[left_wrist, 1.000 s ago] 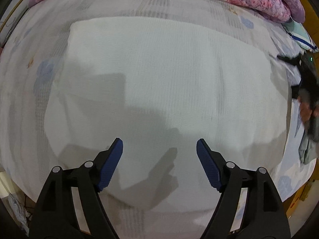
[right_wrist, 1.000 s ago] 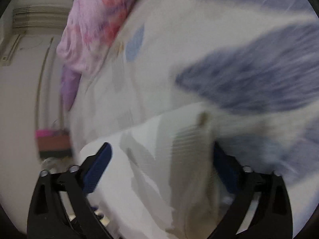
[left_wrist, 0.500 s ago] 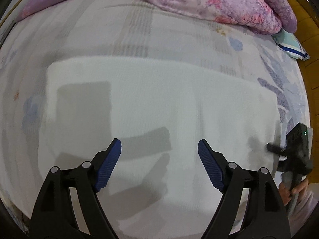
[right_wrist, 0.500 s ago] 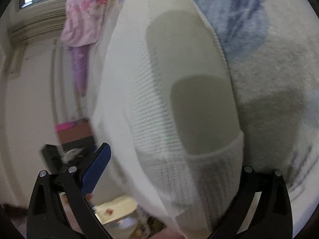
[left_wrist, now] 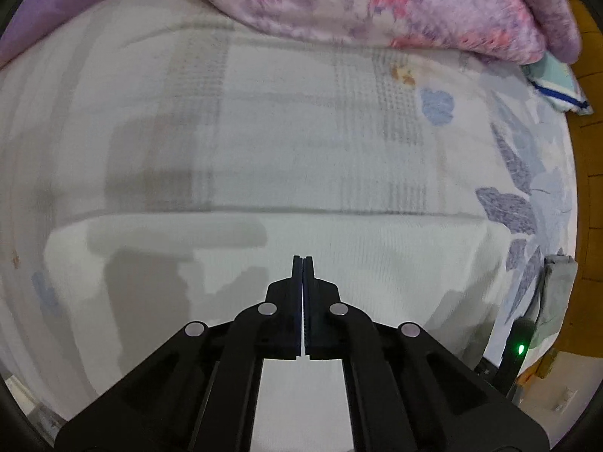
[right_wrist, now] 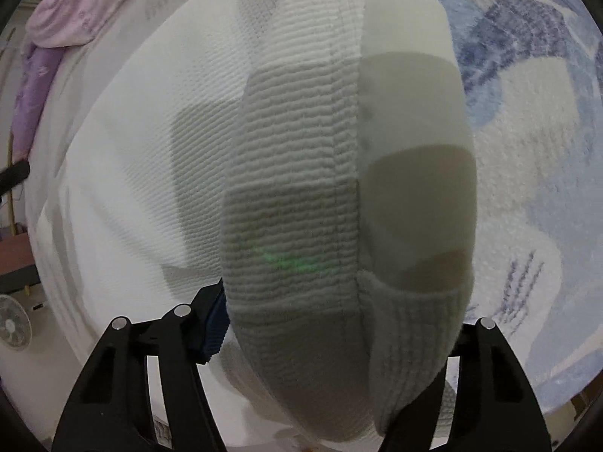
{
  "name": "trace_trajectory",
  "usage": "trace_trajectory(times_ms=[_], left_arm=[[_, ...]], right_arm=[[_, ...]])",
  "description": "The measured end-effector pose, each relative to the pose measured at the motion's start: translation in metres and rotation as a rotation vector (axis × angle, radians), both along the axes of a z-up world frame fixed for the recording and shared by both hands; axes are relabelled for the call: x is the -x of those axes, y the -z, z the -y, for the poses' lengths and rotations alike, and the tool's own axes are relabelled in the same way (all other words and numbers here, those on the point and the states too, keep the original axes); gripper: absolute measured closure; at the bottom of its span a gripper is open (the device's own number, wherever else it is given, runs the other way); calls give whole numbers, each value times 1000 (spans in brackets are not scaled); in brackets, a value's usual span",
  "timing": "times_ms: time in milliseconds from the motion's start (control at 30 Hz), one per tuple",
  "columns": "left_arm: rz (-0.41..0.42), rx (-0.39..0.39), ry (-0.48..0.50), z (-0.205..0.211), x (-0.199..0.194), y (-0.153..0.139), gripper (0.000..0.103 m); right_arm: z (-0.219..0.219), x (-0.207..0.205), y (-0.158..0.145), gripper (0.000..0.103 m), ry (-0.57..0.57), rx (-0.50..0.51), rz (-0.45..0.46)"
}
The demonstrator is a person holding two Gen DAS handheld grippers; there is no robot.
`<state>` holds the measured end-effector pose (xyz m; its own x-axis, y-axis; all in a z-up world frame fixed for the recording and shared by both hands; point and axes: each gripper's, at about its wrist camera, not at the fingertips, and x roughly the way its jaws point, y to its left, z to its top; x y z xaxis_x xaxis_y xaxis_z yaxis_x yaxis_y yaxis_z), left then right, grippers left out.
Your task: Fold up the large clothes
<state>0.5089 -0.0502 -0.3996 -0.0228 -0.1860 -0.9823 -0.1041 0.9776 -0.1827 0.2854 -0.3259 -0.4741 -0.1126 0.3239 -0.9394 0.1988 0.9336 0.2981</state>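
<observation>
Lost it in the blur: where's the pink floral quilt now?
In the left wrist view, the pink floral quilt lies bunched along the top, beyond the white knit garment.

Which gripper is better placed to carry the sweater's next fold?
Right: the right gripper has the white knit sweater's ribbed cuff between its fingers. The left gripper is shut, apparently empty.

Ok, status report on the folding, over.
Left gripper shut above white knit garment. Right gripper just been closing, garment fold between jaws. Pink quilt lies clear beyond.
</observation>
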Motion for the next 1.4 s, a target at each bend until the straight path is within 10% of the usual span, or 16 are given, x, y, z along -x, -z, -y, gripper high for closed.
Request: trace_trajectory(times_ms=[167,333,500,567,633,733,833,900,1033,1133,1300,1400], left_arm=[[-116,-33,12,8,-17,86,103],[-227,100,-85,-17,-9,87,103],[-267,-28,18,7,40,97,101],[-295,79,-151,-16,36,108,101],[-312,132,-122,-25,41,106,101],[-344,34,-87,-12,81,80,103],[-186,-59,9,12,117,91,102],[-212,-40,-129,3,113,94,103],[-264,-25,-50,12,157,63,103],[-280,0,-108,1,220,100,103],[-207,-14,-42,11,258,92,103],[-150,-17,-70,10,259,95,102]], right_arm=[[-6,-5,2,33,-9,-2,-5],[-12,-6,4,27,-26,8,11],[-15,-10,6,19,-31,11,-14],[-22,-10,7,13,-62,25,-5],[-24,-9,5,12,-52,41,0],[-29,-4,6,12,-50,35,-11],[-28,-9,9,8,-67,21,-13],[-25,-18,15,8,-71,21,1],[-20,-17,11,11,-78,30,-5],[-19,-21,10,11,-86,24,10],[-20,-13,-1,32,-85,18,50],[-12,-10,-17,65,-85,-33,80]])
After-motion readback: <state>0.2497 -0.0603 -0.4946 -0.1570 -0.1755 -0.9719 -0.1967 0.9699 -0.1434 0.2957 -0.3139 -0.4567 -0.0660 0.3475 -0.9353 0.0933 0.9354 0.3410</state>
